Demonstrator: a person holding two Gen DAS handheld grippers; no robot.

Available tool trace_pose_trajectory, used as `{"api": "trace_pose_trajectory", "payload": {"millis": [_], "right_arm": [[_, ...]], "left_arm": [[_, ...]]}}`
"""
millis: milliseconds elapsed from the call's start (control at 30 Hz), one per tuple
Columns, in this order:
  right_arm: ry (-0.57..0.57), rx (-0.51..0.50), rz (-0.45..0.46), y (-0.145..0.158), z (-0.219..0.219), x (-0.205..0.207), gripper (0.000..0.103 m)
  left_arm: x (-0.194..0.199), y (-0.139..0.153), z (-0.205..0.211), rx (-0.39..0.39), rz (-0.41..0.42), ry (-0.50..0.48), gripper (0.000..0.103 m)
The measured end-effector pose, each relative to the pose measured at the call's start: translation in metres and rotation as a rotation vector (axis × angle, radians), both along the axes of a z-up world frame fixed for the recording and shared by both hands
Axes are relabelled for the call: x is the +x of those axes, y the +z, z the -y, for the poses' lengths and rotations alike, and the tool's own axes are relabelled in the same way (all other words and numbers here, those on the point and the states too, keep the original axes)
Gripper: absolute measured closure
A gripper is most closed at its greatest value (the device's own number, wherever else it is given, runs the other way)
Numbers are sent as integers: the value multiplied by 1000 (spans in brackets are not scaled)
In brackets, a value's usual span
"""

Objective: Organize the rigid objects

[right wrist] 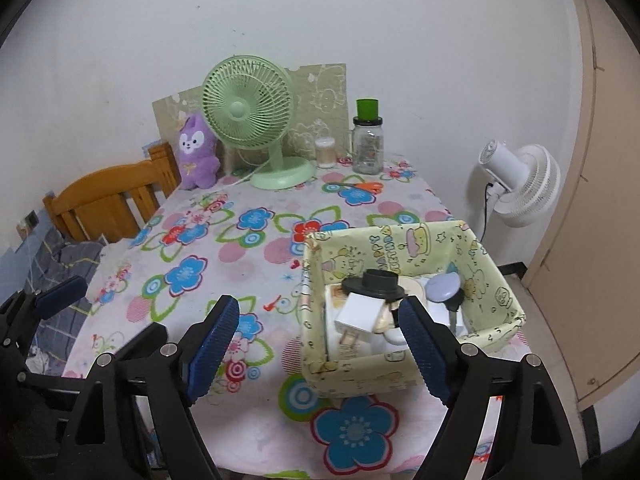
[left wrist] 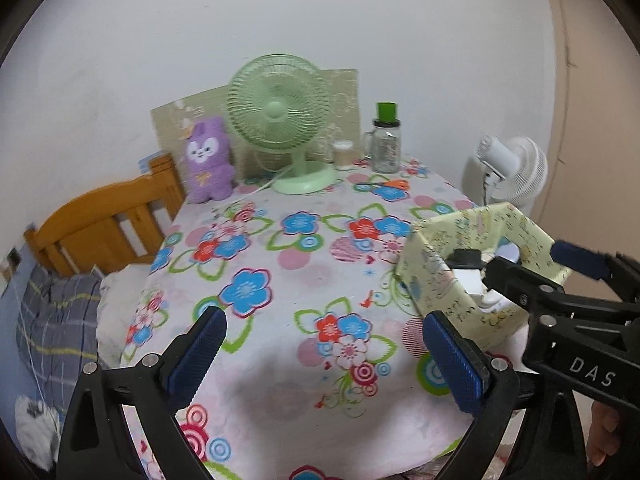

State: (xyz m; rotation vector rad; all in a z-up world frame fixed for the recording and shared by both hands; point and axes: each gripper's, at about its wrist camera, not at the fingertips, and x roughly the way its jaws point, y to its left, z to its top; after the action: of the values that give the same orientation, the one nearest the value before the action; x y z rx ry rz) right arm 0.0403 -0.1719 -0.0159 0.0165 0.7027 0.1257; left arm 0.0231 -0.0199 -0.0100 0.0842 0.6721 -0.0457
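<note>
A pale yellow cartoon-print box stands on the right of the floral table; it also shows in the left wrist view. Inside lie a white plug adapter, a black round piece, a pale lilac disc and other small white items. My right gripper is open and empty, above the table at the box's near left corner. My left gripper is open and empty over the table's front. The right gripper shows at the left wrist view's right edge, beside the box.
At the table's back stand a green desk fan, a purple plush, a small white jar and a glass jar with a green lid. Orange-handled scissors lie near them. A white floor fan and wooden bed frame flank the table.
</note>
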Motion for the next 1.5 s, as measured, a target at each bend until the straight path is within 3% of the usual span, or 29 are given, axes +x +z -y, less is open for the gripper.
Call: {"api": "trace_pose_trajectory", "payload": {"millis": [333,500,1000,1500], "right_arm": [[-8,18,49,7,2,-12,13],[-16,5,104,8,-1,-22,9],[-15,-39,159,3,-14,-34,8],[-35,-57,194,1,-12,-41,8]], "left_arm": [[-18,3,-19,-48,33,53,3],[-22,3,-25,-35,55,82,3],[-27,5,-30,-69,106,65,3],[-36,4,-23,-50,141,70,0]]}}
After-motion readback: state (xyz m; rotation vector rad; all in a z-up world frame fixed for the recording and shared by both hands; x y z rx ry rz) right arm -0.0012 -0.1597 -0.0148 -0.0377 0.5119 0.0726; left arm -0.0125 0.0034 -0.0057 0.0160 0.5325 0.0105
